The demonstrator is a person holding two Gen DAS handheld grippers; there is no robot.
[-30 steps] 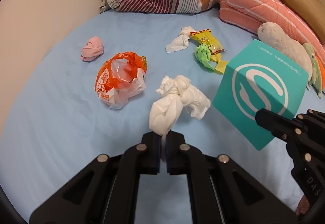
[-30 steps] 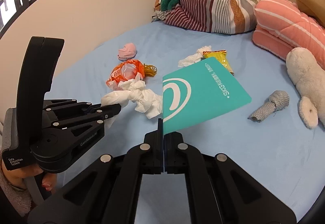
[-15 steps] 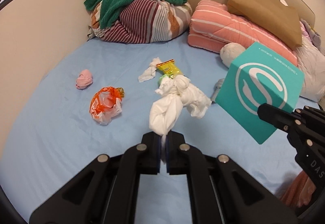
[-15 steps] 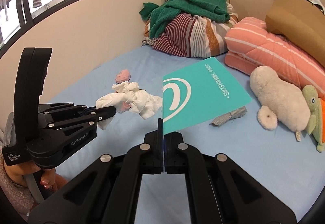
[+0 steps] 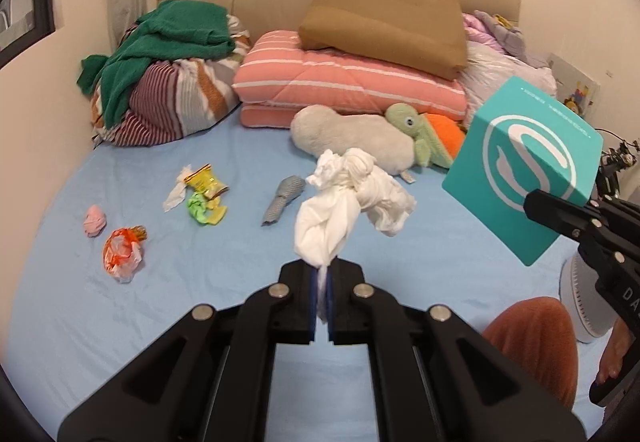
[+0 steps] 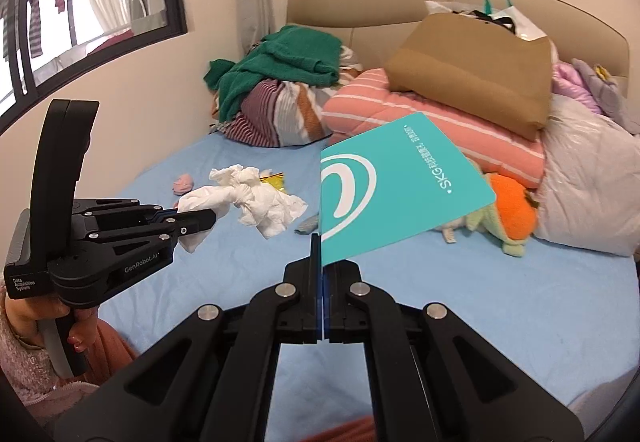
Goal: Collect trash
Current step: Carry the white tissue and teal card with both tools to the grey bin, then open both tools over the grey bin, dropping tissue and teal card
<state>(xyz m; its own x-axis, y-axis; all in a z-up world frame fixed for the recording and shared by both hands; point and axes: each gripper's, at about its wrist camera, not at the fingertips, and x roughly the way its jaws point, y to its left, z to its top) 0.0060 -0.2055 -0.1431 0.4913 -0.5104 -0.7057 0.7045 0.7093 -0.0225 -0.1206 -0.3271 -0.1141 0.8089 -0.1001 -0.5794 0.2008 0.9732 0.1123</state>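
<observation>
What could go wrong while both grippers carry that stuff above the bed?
The left gripper pinches only one end of the tissue wad, so the loose part might tear off or slip. The right gripper holds the teal box by a thin edge; it could swing or drop onto the bed.

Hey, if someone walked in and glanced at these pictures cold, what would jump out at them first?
Probably the two things held up over the blue bed sheet: a crumpled white tissue wad pinched in the left gripper, and a flat teal box clamped in the right gripper. Next, the bright litter on the sheet to the left: an orange plastic bag and a yellow wrapper.
</observation>
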